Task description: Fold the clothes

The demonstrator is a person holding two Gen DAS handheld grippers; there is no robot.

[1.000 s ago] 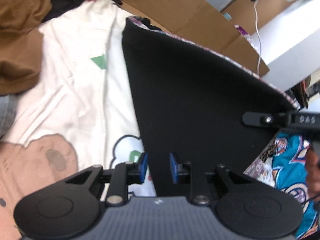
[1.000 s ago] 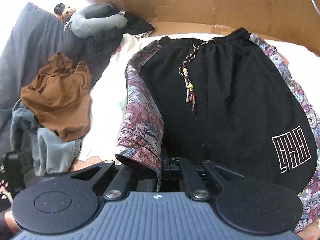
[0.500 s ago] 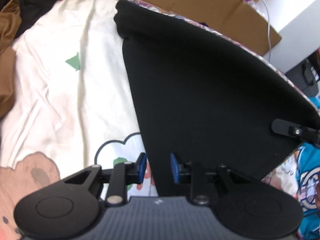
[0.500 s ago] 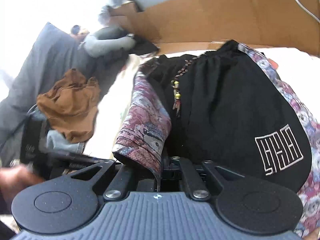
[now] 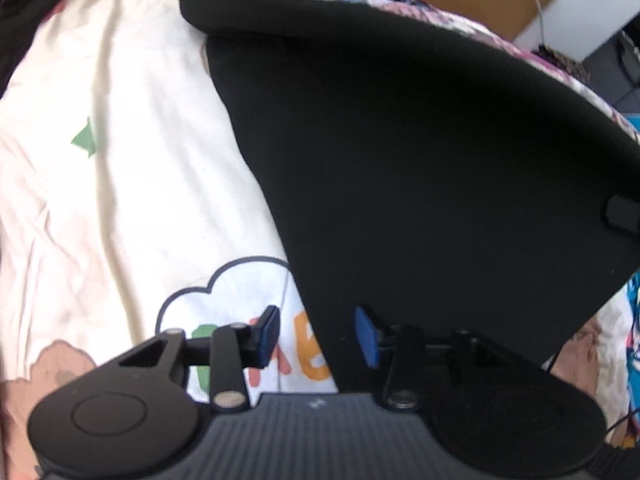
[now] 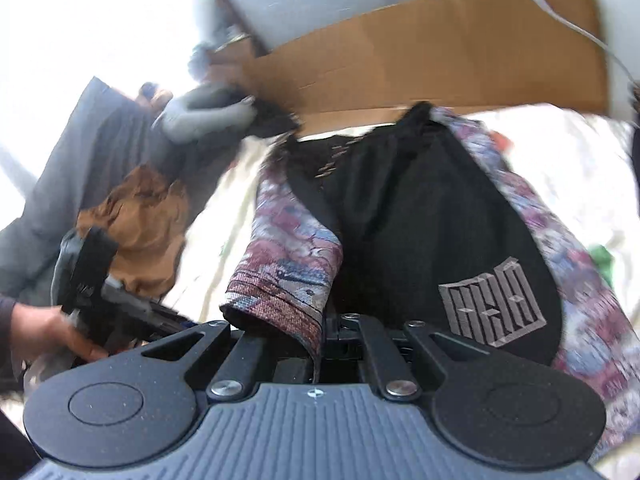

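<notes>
Black shorts (image 5: 400, 160) with purple patterned side panels hang spread over a cream printed bedsheet (image 5: 140, 180). My left gripper (image 5: 317, 336) points down at the shorts' lower corner. Its jaws are opening, and the black edge runs between the blue pads (image 5: 268, 334) without being pressed. In the right wrist view the shorts (image 6: 420, 220) show a grey square logo. My right gripper (image 6: 320, 344) is shut on the patterned leg hem, which drapes over and hides its fingertips. A hand holds the left gripper (image 6: 84, 280) at the left of that view.
A brown garment (image 6: 140, 216) lies crumpled on grey cloth (image 6: 80, 160) to the left. A grey plush toy (image 6: 200, 116) sits behind it. A flattened cardboard box (image 6: 440, 60) borders the far side of the bed. Blue printed fabric (image 5: 634, 320) shows at the right edge.
The left gripper's jaws have spread wider and slid across the sheet along the black edge. The right view has swung sideways with the hem still held, and the left gripper and hand have come into it.
</notes>
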